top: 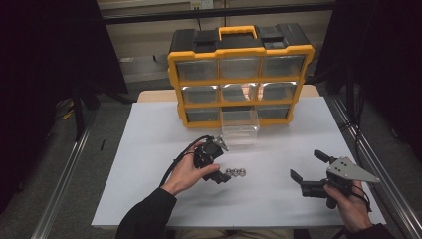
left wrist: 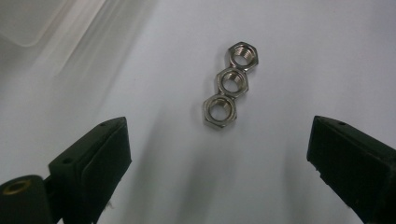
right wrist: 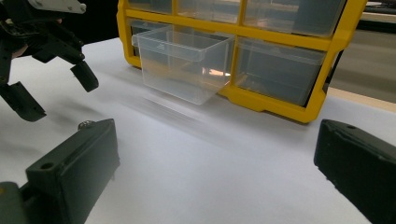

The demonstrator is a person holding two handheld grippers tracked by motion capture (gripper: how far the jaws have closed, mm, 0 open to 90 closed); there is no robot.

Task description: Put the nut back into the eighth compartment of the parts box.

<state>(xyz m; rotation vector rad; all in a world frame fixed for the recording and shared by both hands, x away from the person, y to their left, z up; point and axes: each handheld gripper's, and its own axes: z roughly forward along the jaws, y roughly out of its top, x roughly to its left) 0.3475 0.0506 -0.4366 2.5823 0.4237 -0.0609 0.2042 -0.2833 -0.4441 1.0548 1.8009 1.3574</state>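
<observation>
Three steel hex nuts (left wrist: 226, 84) lie flat in a short row on the white tabletop (top: 149, 149), each touching the next, in front of the yellow-and-black drawer organizer (top: 241, 74) and a little toward the person's left of its pulled-out drawer. That clear plastic drawer (top: 240, 127), bottom row, middle slot, sticks out of the organizer over the tabletop; whether it holds anything cannot be told. The left hand-held gripper (top: 221, 162) sits just beside the nuts on their left end, between the nuts and the organizer's front, jaws spread wide and clamped on nothing; in the left gripper view the row of nuts lies ahead of and between the two black jaws, nearest nut clear of both jaw tips, no contact. The person's left hand (top: 189, 174) wraps the gripper body, and its cable loops back toward the sleeve. The right hand-held gripper (top: 306, 167) is well apart from the nuts, off toward the organizer's right front corner but nearer the person's edge of the tabletop, jaws also wide apart and holding nothing, grey three-cornered plate on top, jaws pointing left toward the nuts. In the right gripper view the open drawer and the organizer's lower drawers are ahead, with the left hand-held gripper at upper left above the tabletop.
</observation>
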